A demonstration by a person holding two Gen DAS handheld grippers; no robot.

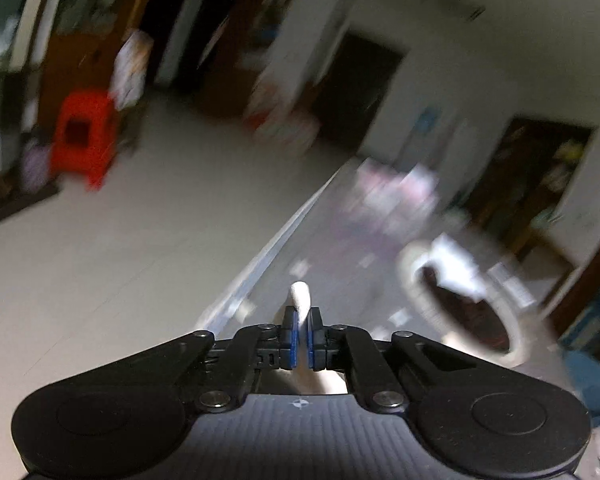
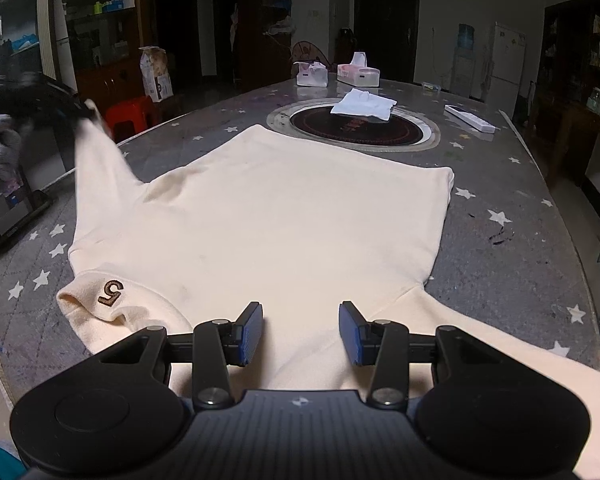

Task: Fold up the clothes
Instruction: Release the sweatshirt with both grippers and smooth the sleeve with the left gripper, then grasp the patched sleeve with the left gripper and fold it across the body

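Note:
A cream sweater (image 2: 280, 220) lies flat on the grey star-patterned table (image 2: 500, 184). A part of it marked with a brown "5" (image 2: 112, 292) sits at the near left. Its left sleeve (image 2: 100, 160) is pulled up off the table to my left gripper (image 2: 82, 114), which is blurred. In the left wrist view the left gripper (image 1: 302, 320) is shut on the sleeve end (image 1: 300, 296), whose white tip pokes out past the blue pads. My right gripper (image 2: 300, 312) hovers open over the sweater's near edge with nothing between its fingers. The right sleeve (image 2: 500, 360) runs off to the lower right.
A round dark inset (image 2: 356, 130) in the table carries a folded white cloth (image 2: 364, 104). Behind it stand two tissue boxes (image 2: 312, 74) and a long white bar (image 2: 470, 118). A dark flat device (image 2: 12, 216) leans at the left edge. A red stool (image 2: 132, 114) is on the floor.

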